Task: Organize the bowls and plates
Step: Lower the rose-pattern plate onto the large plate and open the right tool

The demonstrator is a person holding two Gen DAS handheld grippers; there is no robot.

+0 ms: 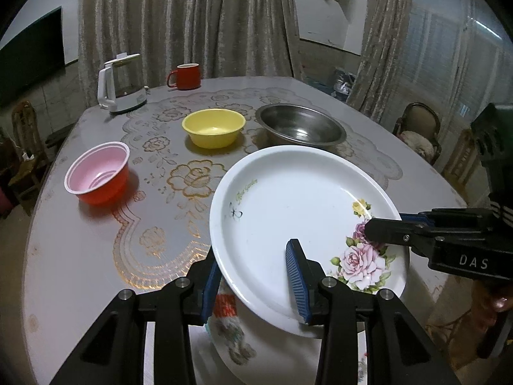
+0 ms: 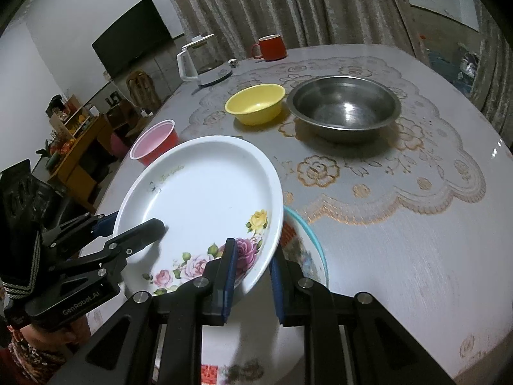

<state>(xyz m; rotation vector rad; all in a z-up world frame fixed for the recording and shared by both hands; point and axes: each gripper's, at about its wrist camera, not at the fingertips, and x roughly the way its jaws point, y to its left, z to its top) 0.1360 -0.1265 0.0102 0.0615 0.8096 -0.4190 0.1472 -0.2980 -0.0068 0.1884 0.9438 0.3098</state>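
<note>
A white plate with pink roses (image 1: pixel 288 211) is held tilted above the table by both grippers. My left gripper (image 1: pixel 253 285) straddles its near rim, one pad above, one below. My right gripper (image 1: pixel 384 224) clamps the rim at the right in the left wrist view. In the right wrist view the plate (image 2: pixel 198 192) sits between my right gripper's pads (image 2: pixel 253 276), and the left gripper (image 2: pixel 128 227) holds its left edge. A second patterned plate (image 2: pixel 307 256) lies beneath it on the table. A red bowl (image 1: pixel 97 173), a yellow bowl (image 1: pixel 213 126) and a steel bowl (image 1: pixel 301 125) stand behind.
A white kettle (image 1: pixel 120 83) and a red mug (image 1: pixel 186 75) stand at the table's far side. The round table carries a grey cloth with gold flowers (image 1: pixel 189 176). Chairs stand around it, and curtains hang behind.
</note>
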